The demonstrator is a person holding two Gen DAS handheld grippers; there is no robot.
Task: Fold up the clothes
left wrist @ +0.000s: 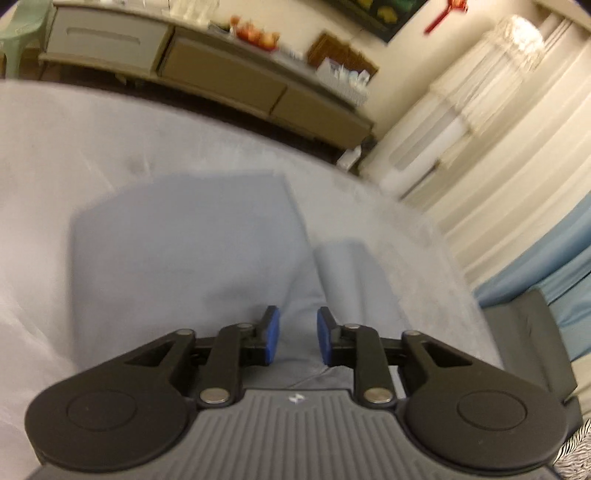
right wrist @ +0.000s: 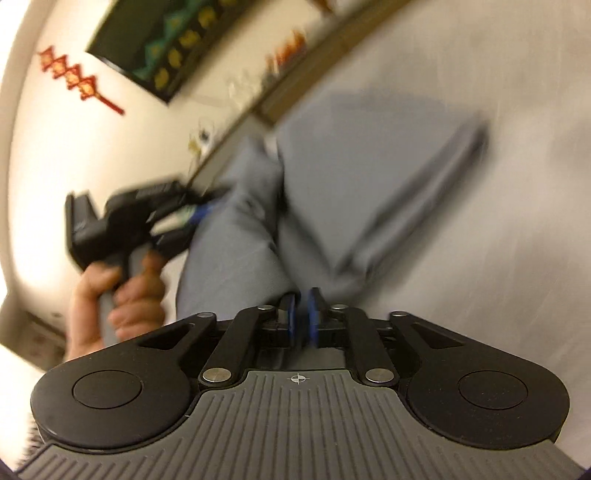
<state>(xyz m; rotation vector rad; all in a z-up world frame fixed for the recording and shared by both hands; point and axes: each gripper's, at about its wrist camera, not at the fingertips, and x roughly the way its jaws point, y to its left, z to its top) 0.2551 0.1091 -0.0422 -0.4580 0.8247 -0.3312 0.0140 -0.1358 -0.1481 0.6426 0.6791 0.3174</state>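
A blue-grey garment (left wrist: 184, 240) lies partly folded on a pale grey bed surface (left wrist: 74, 129); a paler fold of it (left wrist: 351, 273) sits to its right. My left gripper (left wrist: 297, 317) hovers over the garment's near edge, open, with only cloth showing behind the gap between its blue pads (left wrist: 273, 332). In the right wrist view the garment (right wrist: 369, 177) is bunched and blurred. My right gripper (right wrist: 301, 299) stands at its near end with a narrow gap between the pads; I see no cloth pinched. A hand (right wrist: 122, 295) holds the left gripper (right wrist: 199, 216) against the garment's left side.
A low cabinet (left wrist: 221, 74) with fruit (left wrist: 258, 35) on top runs along the far wall beyond the bed. White curtains (left wrist: 517, 147) hang at the right, with blue fabric (left wrist: 554, 266) and a dark grey box (left wrist: 524, 332) below them. A red ornament (right wrist: 74, 77) hangs on the wall.
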